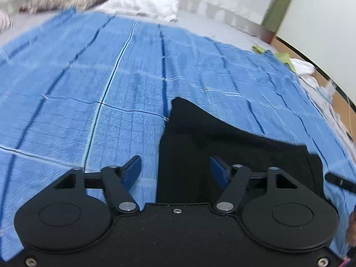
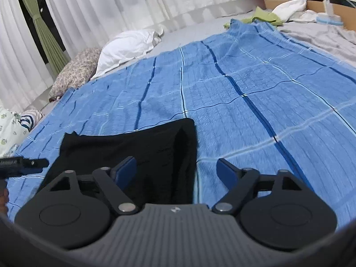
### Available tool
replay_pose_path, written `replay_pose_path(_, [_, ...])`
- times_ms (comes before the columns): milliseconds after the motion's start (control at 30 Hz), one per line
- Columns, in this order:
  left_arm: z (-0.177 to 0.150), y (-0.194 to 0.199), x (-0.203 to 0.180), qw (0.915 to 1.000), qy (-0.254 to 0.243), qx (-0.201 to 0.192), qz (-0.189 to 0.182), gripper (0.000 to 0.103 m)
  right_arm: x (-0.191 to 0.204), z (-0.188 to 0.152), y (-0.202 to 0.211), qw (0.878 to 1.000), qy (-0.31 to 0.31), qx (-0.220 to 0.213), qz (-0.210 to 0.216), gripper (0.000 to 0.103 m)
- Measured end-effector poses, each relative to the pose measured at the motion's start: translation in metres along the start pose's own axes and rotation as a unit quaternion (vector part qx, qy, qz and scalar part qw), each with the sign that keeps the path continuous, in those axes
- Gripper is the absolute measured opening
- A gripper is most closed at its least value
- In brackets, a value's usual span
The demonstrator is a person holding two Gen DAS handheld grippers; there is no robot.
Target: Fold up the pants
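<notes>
Black pants (image 1: 222,142) lie flat on a blue striped blanket (image 1: 89,77); they also show in the right wrist view (image 2: 133,146). My left gripper (image 1: 175,169) is open and empty, hovering over the pants' left edge. My right gripper (image 2: 175,171) is open and empty, over the pants' right edge, where a fold stands up. The left gripper's tip (image 2: 24,165) shows at the left of the right wrist view. The right gripper's tip (image 1: 340,181) shows at the right of the left wrist view.
The blanket (image 2: 244,89) covers a bed with a grey sheet (image 2: 322,35). A white pillow (image 2: 126,46) and a patterned pillow (image 2: 75,71) lie at the head. Green cloth (image 2: 262,17) and white cloth (image 2: 289,6) lie at the far edge. Curtains (image 2: 89,11) hang behind.
</notes>
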State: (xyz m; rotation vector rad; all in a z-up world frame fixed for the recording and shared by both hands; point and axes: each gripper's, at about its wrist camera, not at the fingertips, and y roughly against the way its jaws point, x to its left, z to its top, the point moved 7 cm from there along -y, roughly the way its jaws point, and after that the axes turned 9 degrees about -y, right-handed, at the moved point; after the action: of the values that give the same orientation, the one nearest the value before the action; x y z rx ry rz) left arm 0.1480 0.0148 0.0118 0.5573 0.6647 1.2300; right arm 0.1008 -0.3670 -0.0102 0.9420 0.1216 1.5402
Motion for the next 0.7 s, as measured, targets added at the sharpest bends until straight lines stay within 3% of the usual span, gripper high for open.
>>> replay_pose_path(133, [0.009,-0.034,0.012,0.9993,0.029,0.024,-0.006,0.057,-0.004,0.005,-0.026,1.000,0.008,0.020,0.016,0.081])
replay_pose_path(233, [0.013,-0.051,0.013,0.9993,0.032,0.020,-0.010,0.059,-0.006,0.008,-0.041,0.999,0.006,0.023,0.031,0.081])
replay_pose_path(367, [0.018,-0.064,0.008,0.9995,0.020,0.018,-0.019,0.070,-0.006,0.010,-0.056,0.998,0.005,0.028,0.047,0.079])
replay_pose_path(433, [0.020,-0.069,0.002,0.9996,0.006,0.018,-0.022,0.075,-0.005,0.010,-0.059,0.998,0.005,0.029,0.057,0.072])
replay_pose_path(700, [0.028,-0.083,-0.011,0.9993,-0.031,0.014,-0.015,0.079,0.003,0.011,-0.070,0.995,0.015,0.042,0.087,0.070])
